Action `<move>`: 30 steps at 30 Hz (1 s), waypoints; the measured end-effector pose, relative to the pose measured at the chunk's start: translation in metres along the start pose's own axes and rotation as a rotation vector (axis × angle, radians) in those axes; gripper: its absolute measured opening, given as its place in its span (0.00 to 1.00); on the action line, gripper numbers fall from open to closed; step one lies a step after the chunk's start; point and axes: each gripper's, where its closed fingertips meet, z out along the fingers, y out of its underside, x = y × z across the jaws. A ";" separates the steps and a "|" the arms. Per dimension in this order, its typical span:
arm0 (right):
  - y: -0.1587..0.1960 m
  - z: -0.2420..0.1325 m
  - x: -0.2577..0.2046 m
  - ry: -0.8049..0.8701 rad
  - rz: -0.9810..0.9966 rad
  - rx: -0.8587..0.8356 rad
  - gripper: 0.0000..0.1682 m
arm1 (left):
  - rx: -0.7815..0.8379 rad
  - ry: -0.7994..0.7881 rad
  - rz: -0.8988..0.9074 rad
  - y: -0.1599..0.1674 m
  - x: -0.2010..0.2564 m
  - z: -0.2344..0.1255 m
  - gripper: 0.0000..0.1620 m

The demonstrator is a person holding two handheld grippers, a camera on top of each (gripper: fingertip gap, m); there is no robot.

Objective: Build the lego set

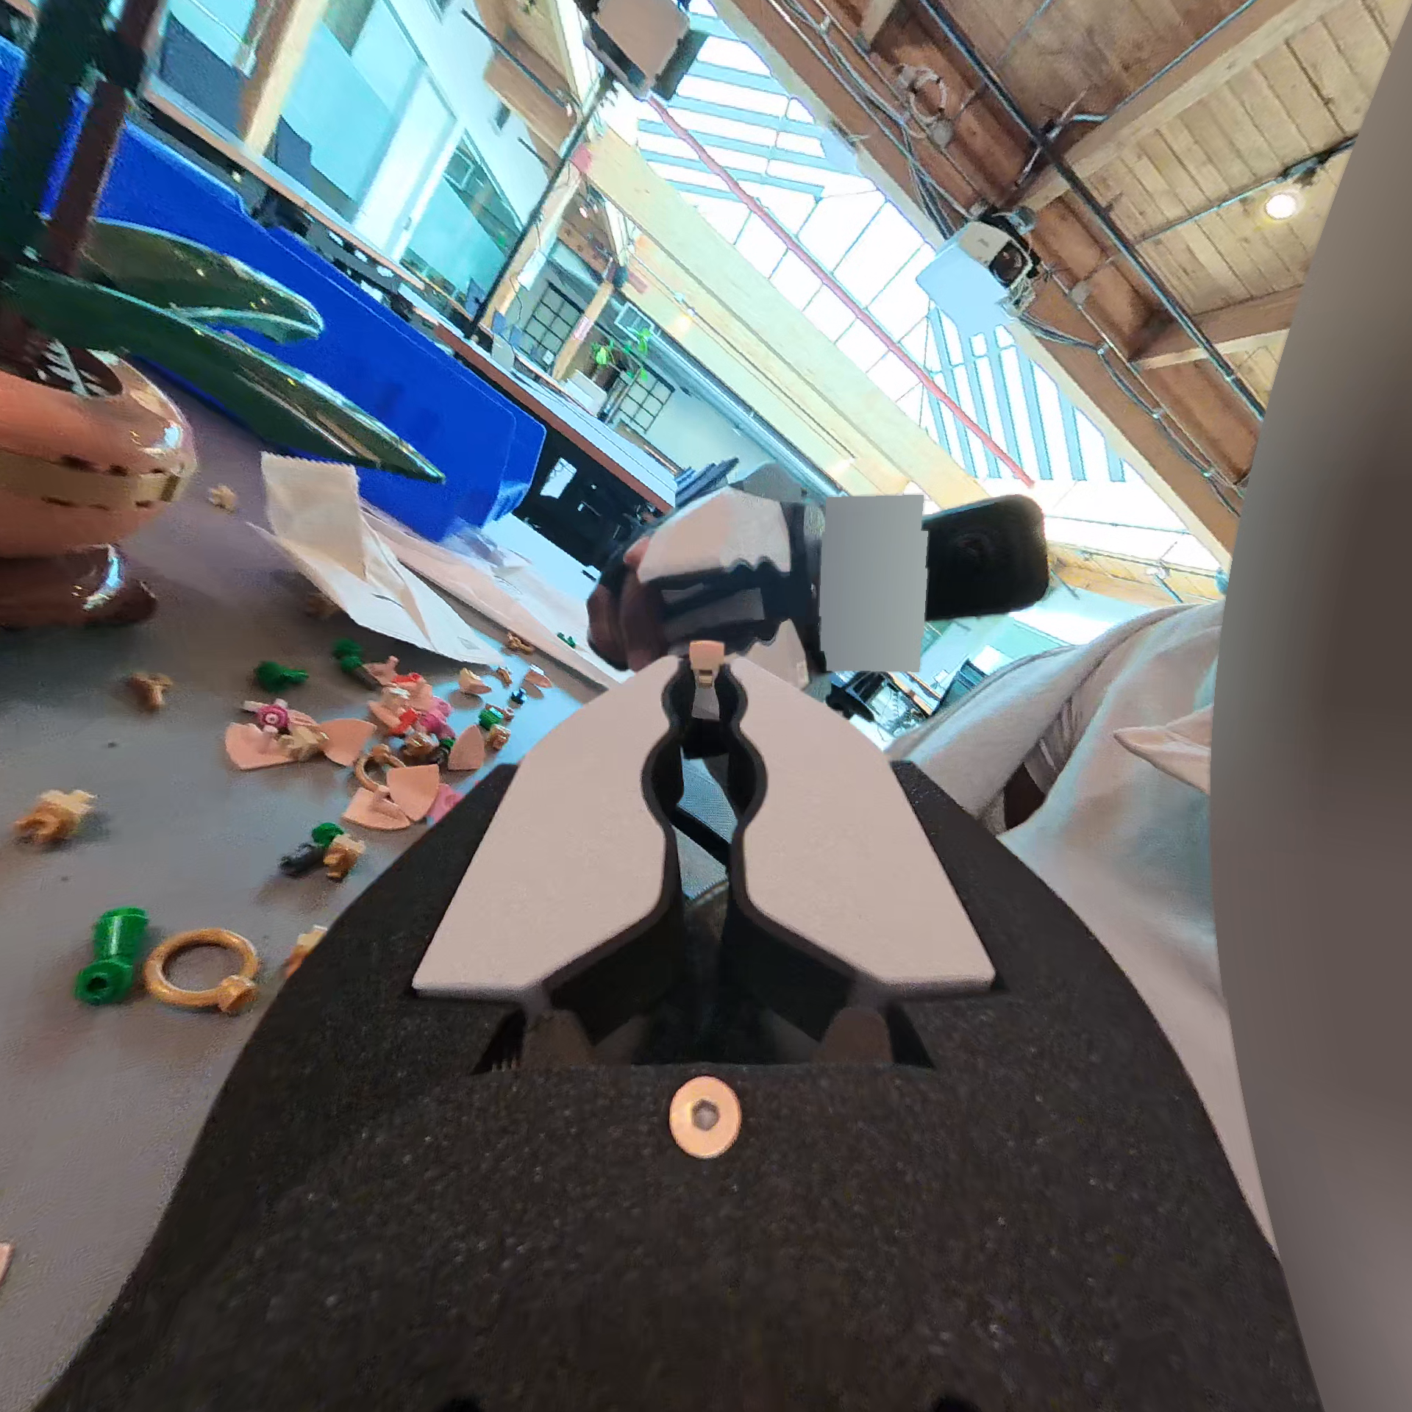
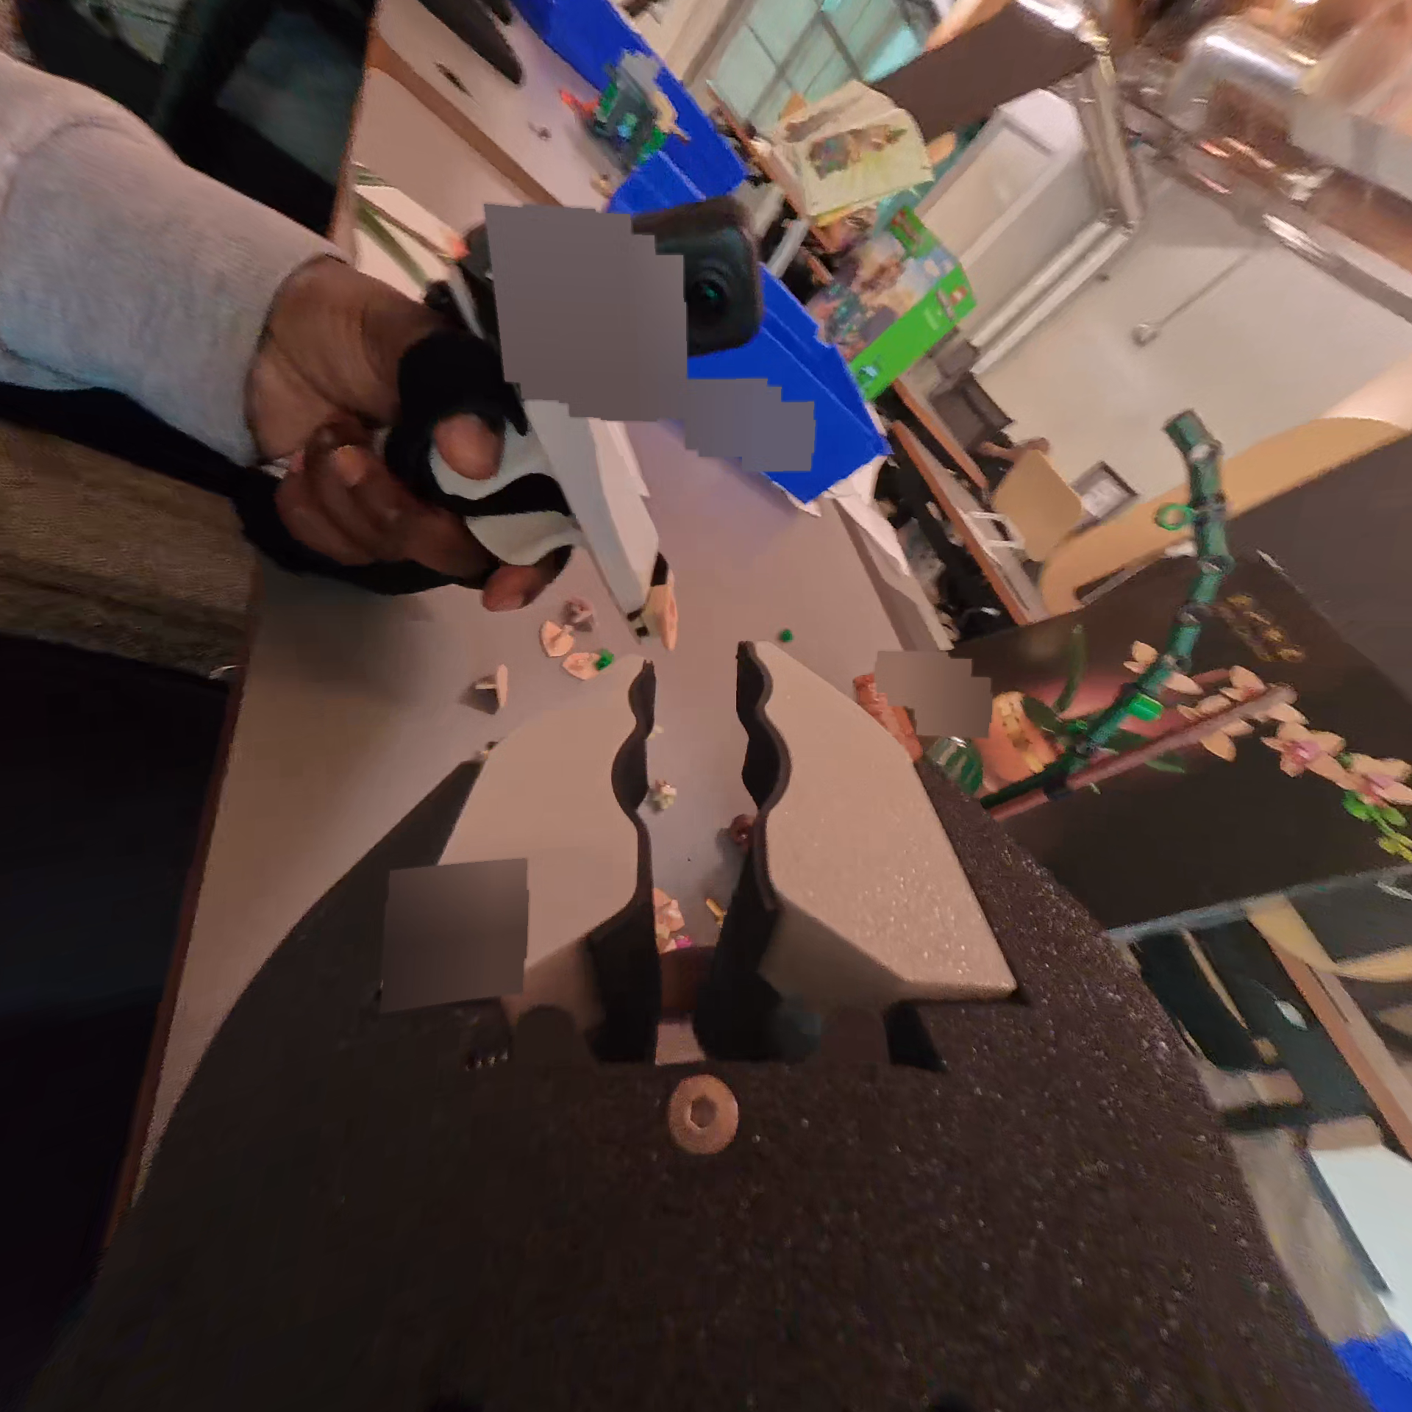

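Note:
My left gripper point(image 1: 701, 678) is shut on a small cream lego piece point(image 1: 704, 657) that sticks out past its tips, held up above the grey table point(image 1: 153, 1070). The right wrist view shows it too point(image 2: 611, 527), in a hand, with the cream piece point(image 2: 663, 611) at its tip. My right gripper point(image 2: 695, 665) is open and empty, its tips just below and facing that piece. It appears beyond the left tips in the left wrist view point(image 1: 688, 596). Loose pink petals point(image 1: 344, 741), green pegs point(image 1: 111, 955) and a gold ring point(image 1: 202, 970) lie on the table.
A pink lego pot point(image 1: 84, 474) with dark green leaves point(image 1: 229, 359) stands at far left. A green lego stem point(image 2: 1203, 504) rises by the dark set box point(image 2: 1222, 802). Blue bins point(image 1: 382, 367) and torn paper bags point(image 1: 344, 550) lie behind the pieces. A person's sleeve point(image 2: 114, 252) is at left. Both grippers' tips are close together, under 4 cm apart. The right tips stand about 12 cm off the pink lego pot point(image 1: 84, 474).

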 end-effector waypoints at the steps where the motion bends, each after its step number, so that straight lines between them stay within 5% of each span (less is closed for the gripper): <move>1: -0.003 -0.002 -0.003 -0.048 0.000 0.025 0.11 | -0.009 0.005 -0.004 0.001 0.000 0.001 0.03; 17: -0.003 -0.014 -0.024 -0.442 -0.159 0.014 0.00 | -0.277 -0.065 0.117 0.038 -0.005 0.005 0.00; 21: -0.002 -0.009 -0.016 -0.418 -0.110 0.009 0.00 | -0.183 -0.091 0.120 0.022 -0.009 0.002 0.00; 25: 0.006 0.003 -0.002 -0.284 0.165 -0.002 0.00 | -0.003 -0.071 0.076 -0.005 -0.009 -0.005 0.15; 30: 0.003 0.008 0.000 -0.190 0.413 0.023 0.00 | 0.013 -0.128 0.143 -0.007 -0.012 -0.004 0.14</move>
